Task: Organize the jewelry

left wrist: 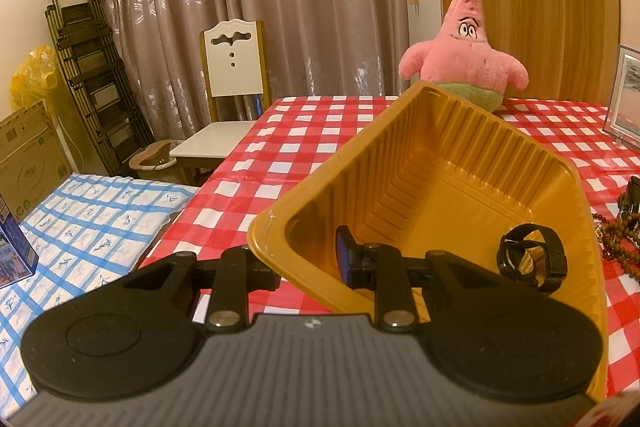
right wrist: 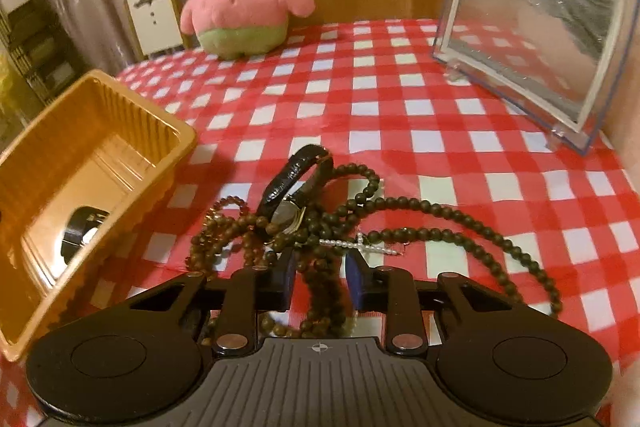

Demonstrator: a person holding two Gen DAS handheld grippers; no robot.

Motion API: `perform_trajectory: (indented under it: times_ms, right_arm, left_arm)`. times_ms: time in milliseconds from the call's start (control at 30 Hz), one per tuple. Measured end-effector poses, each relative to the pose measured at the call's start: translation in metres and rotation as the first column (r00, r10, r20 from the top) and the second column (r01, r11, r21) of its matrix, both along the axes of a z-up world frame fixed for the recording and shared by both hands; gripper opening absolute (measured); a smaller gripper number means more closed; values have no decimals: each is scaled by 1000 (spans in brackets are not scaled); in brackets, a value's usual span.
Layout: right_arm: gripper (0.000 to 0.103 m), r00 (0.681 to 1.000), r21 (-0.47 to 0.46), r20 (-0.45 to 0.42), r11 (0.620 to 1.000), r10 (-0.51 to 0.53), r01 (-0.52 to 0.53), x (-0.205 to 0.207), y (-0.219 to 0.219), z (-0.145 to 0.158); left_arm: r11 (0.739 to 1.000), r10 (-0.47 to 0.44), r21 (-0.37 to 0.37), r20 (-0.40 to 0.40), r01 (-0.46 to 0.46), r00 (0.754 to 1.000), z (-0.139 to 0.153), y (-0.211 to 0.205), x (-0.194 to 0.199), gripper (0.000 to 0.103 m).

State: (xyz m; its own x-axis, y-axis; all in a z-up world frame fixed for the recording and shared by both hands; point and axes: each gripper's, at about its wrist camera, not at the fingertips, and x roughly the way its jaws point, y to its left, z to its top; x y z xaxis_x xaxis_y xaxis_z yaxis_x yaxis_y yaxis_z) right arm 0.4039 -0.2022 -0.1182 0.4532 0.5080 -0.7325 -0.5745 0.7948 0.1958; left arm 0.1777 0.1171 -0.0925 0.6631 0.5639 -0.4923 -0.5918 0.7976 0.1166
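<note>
My left gripper [left wrist: 306, 263] is shut on the near corner wall of a gold plastic tray [left wrist: 440, 155], one finger outside and one inside. A black watch [left wrist: 532, 255] lies in the tray's bottom. In the right wrist view the tray [right wrist: 132, 131] stands at the left with the watch [right wrist: 80, 231] inside. My right gripper [right wrist: 320, 279] hangs open just over a tangled pile: dark bead necklace [right wrist: 440, 211], brown beads [right wrist: 224, 239], a black-strap watch [right wrist: 296, 179] and a pearl cross [right wrist: 360, 243]. Bead strands run between its fingers, and the pads do not visibly press them.
The red-and-white checked tablecloth [right wrist: 360, 99] covers the table. A pink plush star [right wrist: 240, 7] sits at the far edge and a clear photo frame [right wrist: 528, 39] stands at the right. A white chair [left wrist: 232, 67] and a blue checked surface [left wrist: 92, 219] lie beyond the table's left side.
</note>
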Motion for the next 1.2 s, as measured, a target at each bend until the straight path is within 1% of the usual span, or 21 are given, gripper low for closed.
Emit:
perform_trajectory:
  times_ms: [33, 100, 200, 300, 400, 567, 700, 833, 933, 1067, 1200]
  right_arm:
    - [29, 1000, -8, 0, 1000, 6, -6, 2, 3, -3]
    - [7, 1000, -4, 4, 1000, 30, -30, 4, 5, -7]
    - [7, 1000, 19, 19, 1000, 16, -16, 4, 3, -1]
    - [7, 1000, 95, 22, 995, -7, 5, 1, -6, 15]
    - [7, 999, 144, 47, 990, -18, 12, -4, -13, 35]
    - [7, 997, 209, 68, 978, -37, 22, -16, -23, 65]
    - [7, 997, 253, 69, 967, -29, 10, -29, -22, 82]
    - [7, 999, 313, 37, 949, 17, -28, -46, -11, 92]
    - [7, 997, 369, -21, 928, 75, -62, -58, 4, 94]
    - [7, 980, 438, -92, 891, 176, -119, -80, 35, 85]
    - [7, 959, 467, -142, 871, 246, -155, -100, 77, 70]
  left_arm:
    - [1000, 0, -1, 0, 0, 1000, 0, 0, 0, 24]
    - [1000, -1, 0, -1, 1, 1000, 0, 0, 0, 24]
    - [1000, -3, 2, 1, 3, 1000, 0, 0, 0, 24]
    - [1000, -3, 0, 1, 3, 1000, -1, 1, -1, 24]
    - [1000, -3, 1, 1, 3, 1000, -1, 1, -1, 24]
    - [1000, -8, 4, 1, 8, 1000, -1, 1, -1, 24]
    - [1000, -7, 4, 2, 7, 1000, -1, 1, -1, 24]
    - [1000, -8, 7, 3, 8, 1000, 0, 0, -1, 24]
    - [1000, -11, 11, 4, 11, 1000, 0, 0, 0, 24]
    - [1000, -10, 10, 4, 10, 1000, 1, -1, 0, 24]
    - [1000, -11, 11, 4, 11, 1000, 1, 0, 0, 24]
